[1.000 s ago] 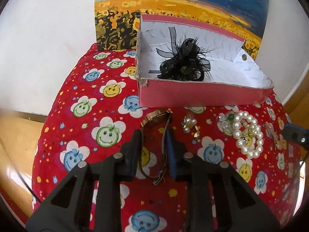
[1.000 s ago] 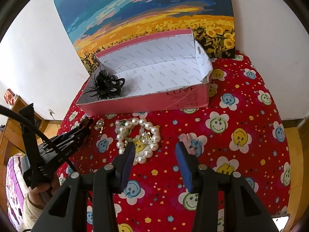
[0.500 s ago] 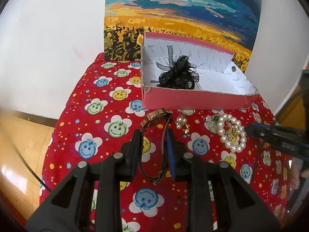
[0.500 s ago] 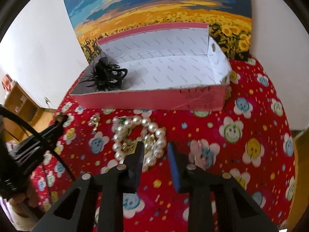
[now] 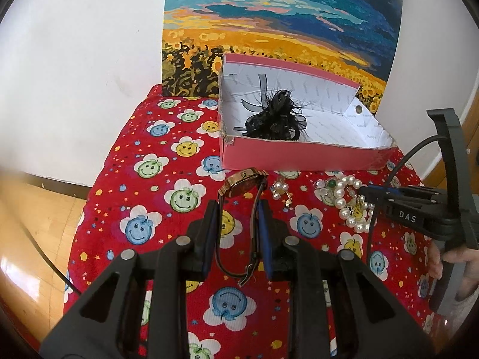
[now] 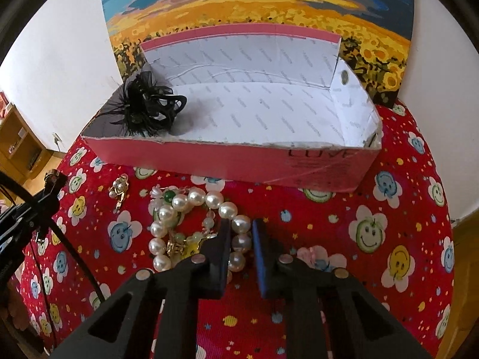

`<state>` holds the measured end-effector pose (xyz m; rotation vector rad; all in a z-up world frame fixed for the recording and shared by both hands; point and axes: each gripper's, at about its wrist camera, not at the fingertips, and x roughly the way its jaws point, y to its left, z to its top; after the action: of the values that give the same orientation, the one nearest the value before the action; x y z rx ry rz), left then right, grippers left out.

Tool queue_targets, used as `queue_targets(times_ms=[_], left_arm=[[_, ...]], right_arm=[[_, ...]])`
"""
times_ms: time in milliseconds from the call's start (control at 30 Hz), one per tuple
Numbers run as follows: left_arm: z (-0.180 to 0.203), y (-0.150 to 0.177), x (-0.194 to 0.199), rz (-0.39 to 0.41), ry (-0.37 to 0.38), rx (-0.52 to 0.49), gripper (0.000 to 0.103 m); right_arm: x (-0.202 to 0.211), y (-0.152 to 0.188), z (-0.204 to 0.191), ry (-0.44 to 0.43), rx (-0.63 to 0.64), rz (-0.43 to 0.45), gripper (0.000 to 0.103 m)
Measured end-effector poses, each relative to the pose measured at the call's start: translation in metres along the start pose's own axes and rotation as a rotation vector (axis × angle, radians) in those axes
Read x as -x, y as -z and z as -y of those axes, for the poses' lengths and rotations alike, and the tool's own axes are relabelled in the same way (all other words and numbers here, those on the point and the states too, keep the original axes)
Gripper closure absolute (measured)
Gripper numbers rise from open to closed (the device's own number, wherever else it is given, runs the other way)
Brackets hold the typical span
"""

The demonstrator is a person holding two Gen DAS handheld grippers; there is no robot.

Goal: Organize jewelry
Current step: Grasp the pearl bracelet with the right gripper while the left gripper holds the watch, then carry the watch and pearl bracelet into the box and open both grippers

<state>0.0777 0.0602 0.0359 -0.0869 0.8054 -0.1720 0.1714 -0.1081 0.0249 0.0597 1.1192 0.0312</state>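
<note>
My left gripper (image 5: 238, 218) is shut on a gold wristwatch (image 5: 244, 181) and holds its strap between the pads, lifted above the red cloth. My right gripper (image 6: 241, 237) is closed around the pearl bracelet (image 6: 191, 224), with one side of the bead ring between its pads; the bracelet still lies on the cloth. The pink box (image 6: 299, 167) with a white inside stands behind, holding a black feather hair piece (image 6: 146, 106). The box also shows in the left wrist view (image 5: 299, 157), as does the hair piece (image 5: 274, 116).
A small pearl earring (image 6: 118, 190) lies left of the bracelet. A pale pink trinket (image 6: 314, 254) lies right of my right gripper. A sunflower painting (image 5: 269, 30) leans on the wall behind the box. The smiley cloth (image 5: 149, 194) drops off at its rounded edges.
My left gripper has lifted the watch up and back from the cloth. My right gripper moved left to the pearl bracelet and closed its jaws on the beads.
</note>
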Motion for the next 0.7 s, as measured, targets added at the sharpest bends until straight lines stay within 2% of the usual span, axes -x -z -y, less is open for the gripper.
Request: queue_targets(times_ms=[100, 200, 367, 700], left_arm=[[0.001, 0.001, 0.001, 0.000, 0.001, -0.003, 0.085], [0.003, 0.001, 0.005, 0.002, 0.003, -0.004, 0.085], [0.007, 0.000, 0.017, 0.019, 0.011, -0.019, 0.084], [0.017, -0.002, 0.034, 0.045, 0.037, -0.028, 0.084]], right_arm=[[-0.001, -0.001, -0.003, 0.014, 0.026, 0.003, 0.088], [0.003, 0.001, -0.004, -0.026, 0.020, 0.011, 0.088], [0.029, 0.005, -0.003, -0.058, 0.007, 0.068, 0.088], [0.082, 0.011, -0.015, -0.051, 0.044, 0.145, 0.088]])
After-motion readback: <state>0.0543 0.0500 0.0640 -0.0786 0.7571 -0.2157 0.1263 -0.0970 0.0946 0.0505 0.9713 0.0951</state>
